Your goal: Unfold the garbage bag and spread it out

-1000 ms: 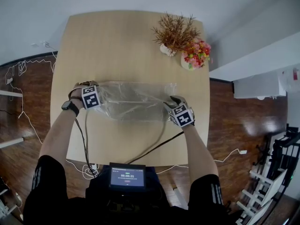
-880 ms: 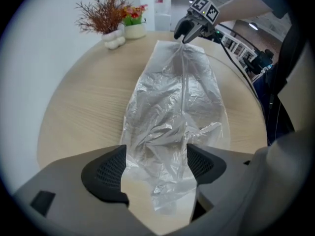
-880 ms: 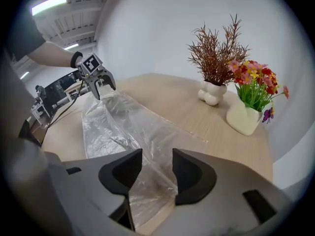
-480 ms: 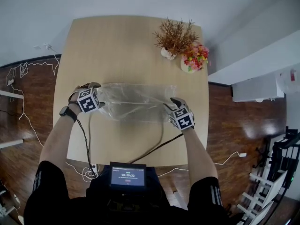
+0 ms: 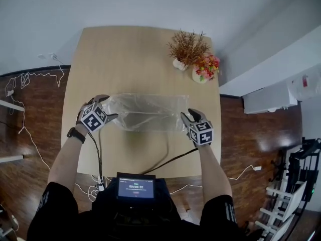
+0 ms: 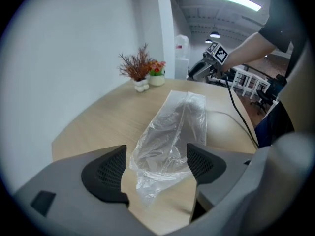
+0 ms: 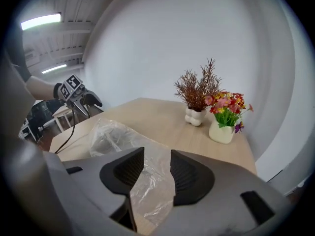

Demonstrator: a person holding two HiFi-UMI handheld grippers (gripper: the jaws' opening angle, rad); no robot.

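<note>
bag: clear garbage bag lies on table, long axis 9-to-3 o'clock
left gripper: released, jaws wide, bag's 9 o'clock end loose between them
right gripper: unclenched, jaws have just been closing slightly, bag's 3 o'clock end between, unpinched
flowers: 1 o'clock of bag
</note>
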